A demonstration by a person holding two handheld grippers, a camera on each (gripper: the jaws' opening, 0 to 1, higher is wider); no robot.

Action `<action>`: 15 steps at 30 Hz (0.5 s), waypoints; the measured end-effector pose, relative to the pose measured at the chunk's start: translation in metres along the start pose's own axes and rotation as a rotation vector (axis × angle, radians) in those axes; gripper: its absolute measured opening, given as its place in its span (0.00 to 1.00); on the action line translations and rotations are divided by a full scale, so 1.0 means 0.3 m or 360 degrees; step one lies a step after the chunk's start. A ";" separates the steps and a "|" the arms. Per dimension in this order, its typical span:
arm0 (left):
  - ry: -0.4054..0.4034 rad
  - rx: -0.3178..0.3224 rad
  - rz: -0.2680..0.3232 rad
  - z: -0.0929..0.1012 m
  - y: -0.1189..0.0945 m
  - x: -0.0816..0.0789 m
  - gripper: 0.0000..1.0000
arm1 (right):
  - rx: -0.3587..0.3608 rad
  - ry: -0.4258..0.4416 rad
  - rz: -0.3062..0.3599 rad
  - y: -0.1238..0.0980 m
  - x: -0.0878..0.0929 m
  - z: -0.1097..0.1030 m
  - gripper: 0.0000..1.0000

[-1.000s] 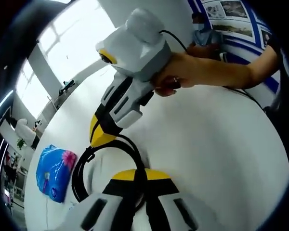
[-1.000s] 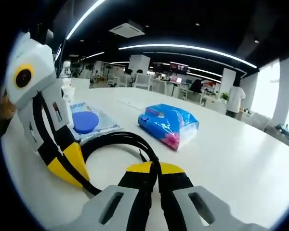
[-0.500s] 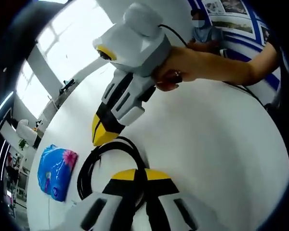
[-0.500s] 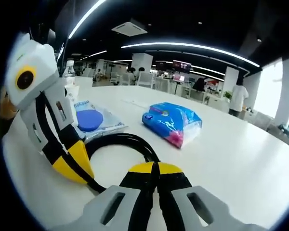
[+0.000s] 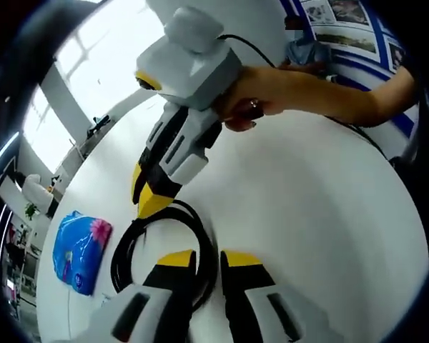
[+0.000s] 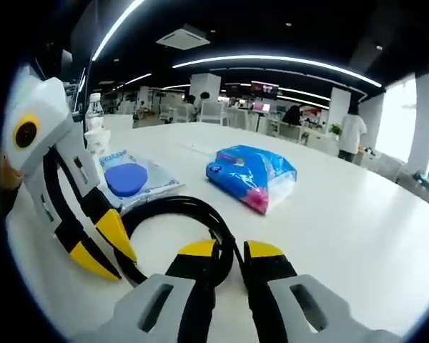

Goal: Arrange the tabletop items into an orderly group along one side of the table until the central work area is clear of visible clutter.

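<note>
Both grippers have just let go of the coiled black cable [image 5: 161, 246] on the white counter [image 5: 322, 214]: half a second ago each pair of jaws was clenched together on the loop, and now each stands parted with a gap between its yellow tips. In the left gripper view, the left gripper [image 5: 207, 261] sits over the near edge of the coil, while the right gripper [image 5: 149, 202], held in a person's hand [image 5: 261, 89], points its yellow tips down at the far side of the loop. In the right gripper view, the right gripper [image 6: 230, 251] has the cable's curve running between its opened jaws, and the left gripper [image 6: 104, 246] rests at the coil's left edge. Whether the cable is touching either set of tips is hard to tell through the fisheye. The release suggests the cable has been set down where it is meant to stay. A blue packet [image 6: 252, 175] lies beyond the coil, and a clear bag with a blue disc [image 6: 132, 179] and a water bottle [image 6: 94, 114] wait further left, seemingly still to be gathered.
</note>
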State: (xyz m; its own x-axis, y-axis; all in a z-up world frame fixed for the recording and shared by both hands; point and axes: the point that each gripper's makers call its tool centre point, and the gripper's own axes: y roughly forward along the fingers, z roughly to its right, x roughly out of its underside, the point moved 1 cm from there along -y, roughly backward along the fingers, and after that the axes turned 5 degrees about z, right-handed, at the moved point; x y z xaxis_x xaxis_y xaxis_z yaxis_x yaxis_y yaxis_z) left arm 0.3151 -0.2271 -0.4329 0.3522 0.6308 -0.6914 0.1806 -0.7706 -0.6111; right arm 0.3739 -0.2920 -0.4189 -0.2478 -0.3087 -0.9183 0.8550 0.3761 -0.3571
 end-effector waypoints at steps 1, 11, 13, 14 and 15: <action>-0.0008 -0.0007 -0.0002 -0.005 0.000 0.004 0.13 | -0.0012 -0.0013 -0.0017 0.006 -0.005 -0.002 0.15; -0.0093 0.0003 0.0019 0.003 -0.003 0.008 0.19 | -0.0116 -0.0041 -0.0129 0.044 -0.015 -0.022 0.19; -0.0134 0.0011 0.0025 0.011 -0.001 0.006 0.19 | -0.0128 -0.0036 -0.0149 0.053 -0.010 -0.028 0.20; -0.0141 0.0014 0.0024 0.013 -0.001 0.006 0.19 | -0.0130 -0.0040 -0.0160 0.055 -0.007 -0.029 0.20; -0.0155 0.0021 0.0024 0.016 -0.003 0.008 0.19 | -0.0131 -0.0054 -0.0180 0.061 0.001 -0.030 0.21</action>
State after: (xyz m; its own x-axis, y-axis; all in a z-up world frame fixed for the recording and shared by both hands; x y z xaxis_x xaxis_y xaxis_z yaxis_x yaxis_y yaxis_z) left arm 0.3115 -0.2243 -0.4358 0.2636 0.6255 -0.7344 0.1637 -0.7793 -0.6050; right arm 0.3854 -0.2774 -0.4271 -0.3235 -0.3818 -0.8658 0.7821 0.4071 -0.4718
